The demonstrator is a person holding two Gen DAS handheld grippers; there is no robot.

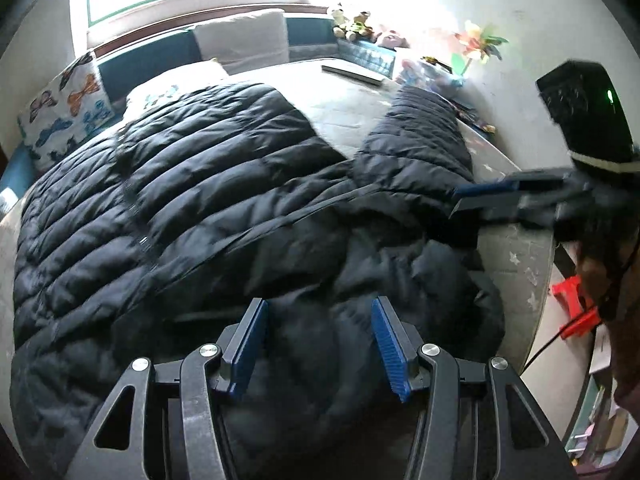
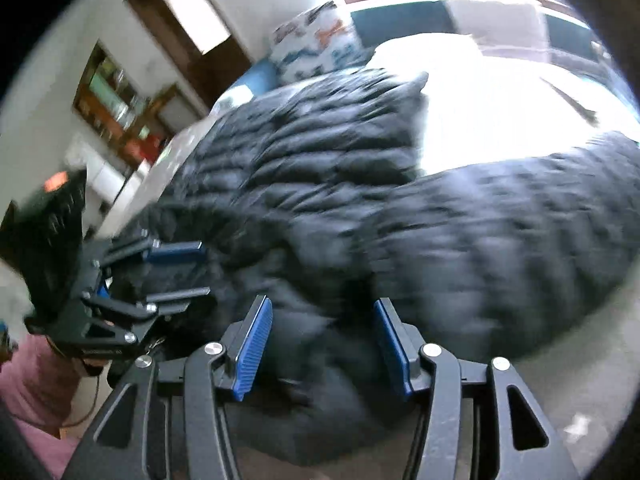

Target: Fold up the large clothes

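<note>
lying spread over the bed (image 1: pixel 520 248), a big black puffer coat (image 1: pixel 200 184) covers most of the mattress, its quilted body stretching toward a butterfly-print pillow (image 1: pixel 68 108) and one sleeve reaching up toward the toys (image 1: pixel 356 24) by the wall. the crumpled near end of the coat bunches at the bed's edge. the left tongs (image 1: pixel 320 344) hang over that crumpled end, blue pads parted, dark fabric showing in the gap between them; whether the pads touch the cloth i cannot tell. the right tongs (image 2: pixel 324 348) hang over the same end, pads also standing apart, nothing pinched that i can see, though this view is blurred. in the left view the right tongs reach in from the right side, just above the coat near the sleeve's base. a pink sleeve (image 2: pixel 32 384) shows behind the left tongs in the right view. a red stool (image 1: pixel 576 304) stands on the floor beside the bed.
</note>
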